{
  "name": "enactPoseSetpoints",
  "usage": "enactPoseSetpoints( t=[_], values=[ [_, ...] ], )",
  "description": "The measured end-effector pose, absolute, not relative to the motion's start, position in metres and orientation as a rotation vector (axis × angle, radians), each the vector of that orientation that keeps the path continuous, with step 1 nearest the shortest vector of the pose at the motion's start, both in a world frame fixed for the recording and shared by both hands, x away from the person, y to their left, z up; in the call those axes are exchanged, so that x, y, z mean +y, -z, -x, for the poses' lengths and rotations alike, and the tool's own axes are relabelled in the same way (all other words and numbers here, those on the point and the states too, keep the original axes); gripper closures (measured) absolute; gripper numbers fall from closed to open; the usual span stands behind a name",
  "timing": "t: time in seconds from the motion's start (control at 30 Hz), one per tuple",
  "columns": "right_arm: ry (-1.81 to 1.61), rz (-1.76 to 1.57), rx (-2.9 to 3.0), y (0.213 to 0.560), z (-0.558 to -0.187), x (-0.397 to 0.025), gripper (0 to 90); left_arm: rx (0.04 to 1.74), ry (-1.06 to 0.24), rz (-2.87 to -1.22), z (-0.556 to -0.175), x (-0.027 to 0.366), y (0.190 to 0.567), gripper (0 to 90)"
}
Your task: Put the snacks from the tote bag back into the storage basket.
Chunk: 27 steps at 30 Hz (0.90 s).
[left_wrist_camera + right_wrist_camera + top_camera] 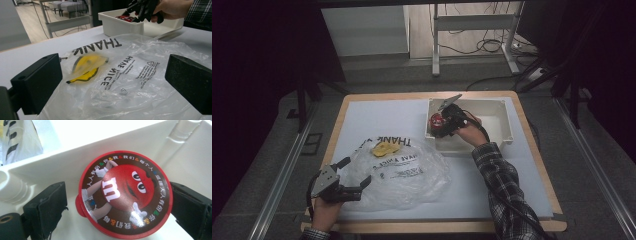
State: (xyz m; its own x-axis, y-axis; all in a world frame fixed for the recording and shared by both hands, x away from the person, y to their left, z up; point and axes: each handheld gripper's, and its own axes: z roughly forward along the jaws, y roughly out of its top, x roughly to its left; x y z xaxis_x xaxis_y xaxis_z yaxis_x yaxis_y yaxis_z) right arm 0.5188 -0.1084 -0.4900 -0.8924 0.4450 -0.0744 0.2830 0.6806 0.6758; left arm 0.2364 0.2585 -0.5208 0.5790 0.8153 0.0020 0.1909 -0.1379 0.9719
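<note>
The right gripper's (443, 121) fingers (47, 207) are set wide about a red candy tub (126, 193) in the white bin (492, 142), one side apart; closing is judged next. The left gripper (357, 176) is held wide over the plastic bag (404, 172) on the worktop (377, 115).

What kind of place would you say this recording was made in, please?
Probably a lab or workshop set up for recording: dark curtains flank a small wooden table, loose cables lie on the floor, and a metal desk frame stands beyond.
</note>
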Motion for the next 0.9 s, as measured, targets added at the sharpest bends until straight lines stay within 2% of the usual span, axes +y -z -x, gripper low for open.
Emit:
enactPoseSetpoints(
  t=[0.9],
  values=[
    [-1.079, -0.584, 2.609, 0.474, -0.503, -0.122, 3.6, 0.852, -0.677, -1.659, -0.236, 0.258, 0.521, 0.9]
  ],
)
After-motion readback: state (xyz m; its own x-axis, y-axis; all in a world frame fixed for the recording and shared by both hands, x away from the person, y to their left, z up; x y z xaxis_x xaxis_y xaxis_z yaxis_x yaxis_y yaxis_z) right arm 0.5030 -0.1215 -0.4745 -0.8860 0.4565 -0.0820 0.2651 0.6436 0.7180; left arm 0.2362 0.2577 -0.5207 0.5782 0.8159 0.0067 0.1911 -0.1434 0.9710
